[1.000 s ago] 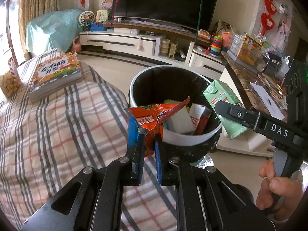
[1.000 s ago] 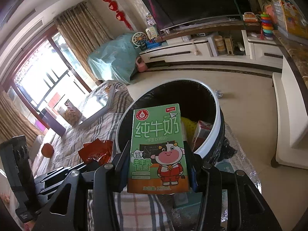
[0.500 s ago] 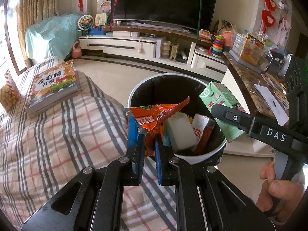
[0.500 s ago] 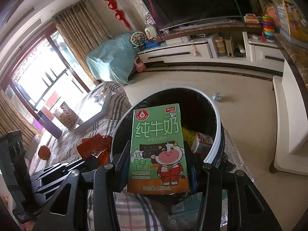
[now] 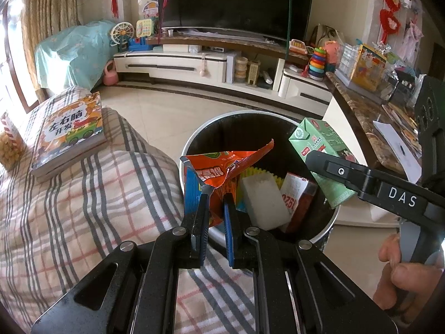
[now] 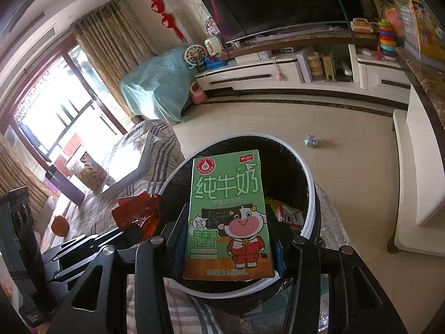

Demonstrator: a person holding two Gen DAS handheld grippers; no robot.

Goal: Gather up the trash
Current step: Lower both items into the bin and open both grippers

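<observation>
My left gripper is shut on a torn orange snack wrapper, held over the near left rim of a round black bin with a white rim. My right gripper is shut on an upright green milk carton, hanging over the bin. In the left wrist view the carton sits at the bin's right edge, clamped by the right gripper's fingers. In the right wrist view the wrapper shows at the left with the left gripper. Inside the bin lie a white block, a red-and-white packet and something yellow.
A plaid-covered surface lies left of the bin, with a children's book and a snack bag on it. A marble counter with papers stands at the right. A small crumpled item lies on the tiled floor beyond the bin. A hand holds the right gripper's handle.
Both grippers have moved forward over the bin with their loads still held. More of the bin's inside shows now, and it sits closer beneath the wrapper and the carton.
</observation>
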